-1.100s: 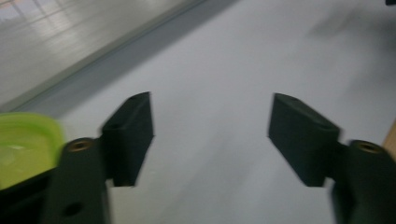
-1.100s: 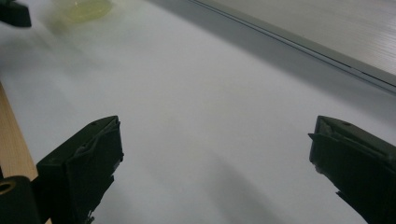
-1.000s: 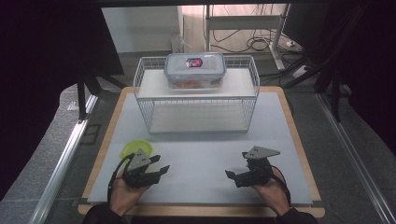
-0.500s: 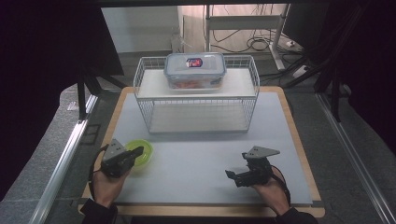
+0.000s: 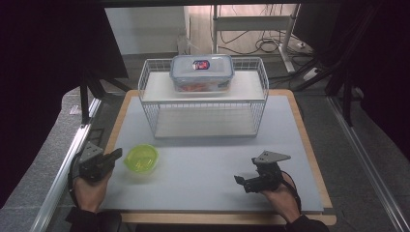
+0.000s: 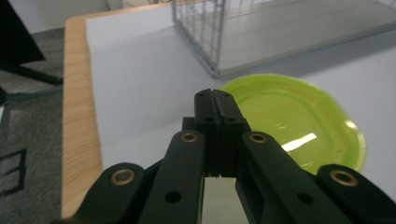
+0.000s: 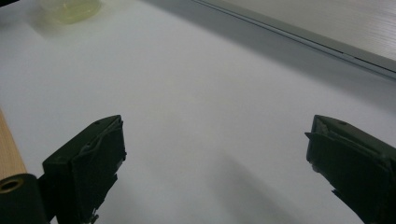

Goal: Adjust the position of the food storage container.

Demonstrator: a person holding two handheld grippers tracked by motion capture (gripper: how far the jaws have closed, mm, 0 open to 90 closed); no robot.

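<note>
With its jaws pressed together and nothing between them, the left claw (image 6: pixel 214 94) sits at the tabletop's (image 5: pixel 203 164) seven o'clock edge, tips aimed at three o'clock toward the green lid (image 5: pixel 141 158), which lies flat just beside them and is not touched. In the left claw's own view the lid (image 6: pixel 299 126) lies right behind the closed tips. At five o'clock the right claw (image 5: pixel 240 181) rests low over bare surface, jaws standing wide apart on nothing. Farther out, at twelve o'clock, a wire rack (image 5: pixel 203 104) carries a lidded clear container (image 5: pixel 202 72) on its upper shelf.

Assessment: the step in hand appears to be the approach to the lid, no grasp yet made. The next move likely requires the left jaws to part, then straddle the lid's near rim before closing. The shallow rim offers little purchase; slippage is a risk.
</note>
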